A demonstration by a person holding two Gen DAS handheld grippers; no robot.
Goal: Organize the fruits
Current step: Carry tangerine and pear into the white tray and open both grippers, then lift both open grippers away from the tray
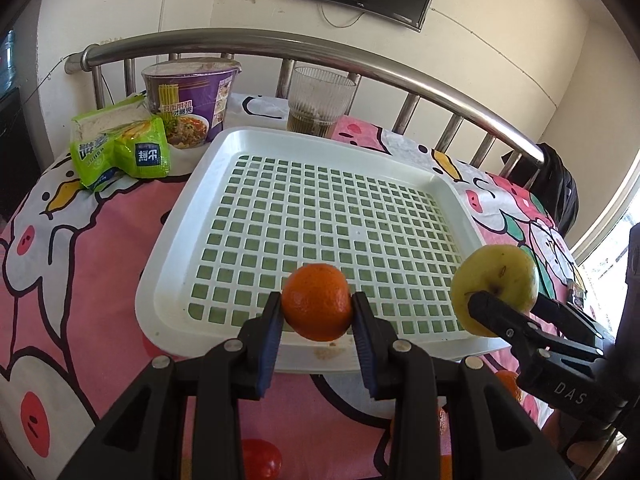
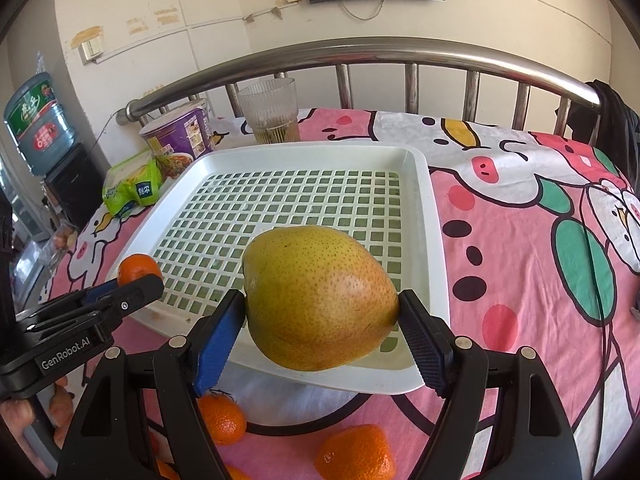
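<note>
- My left hand-held gripper (image 1: 317, 312) is clamped on a small orange (image 1: 317, 301), its pads pressed to both sides of the fruit.
- That orange hangs over the near edge of the white slotted tray (image 1: 188, 216).
- My right hand-held gripper (image 2: 321, 314) is clamped on a yellow-green pear (image 2: 318, 298), which hangs over the tray's near right part.
- The tray lies on a bed with a pink cartoon sheet (image 2: 520, 240), in front of a metal bed rail (image 2: 360, 54).
- Behind the tray stand a purple noodle cup (image 1: 188, 100), a green snack packet (image 1: 120, 148) and a ribbed glass (image 1: 318, 98).
- Loose oranges (image 2: 354, 454) lie on the sheet below my right hand-held gripper.
</note>
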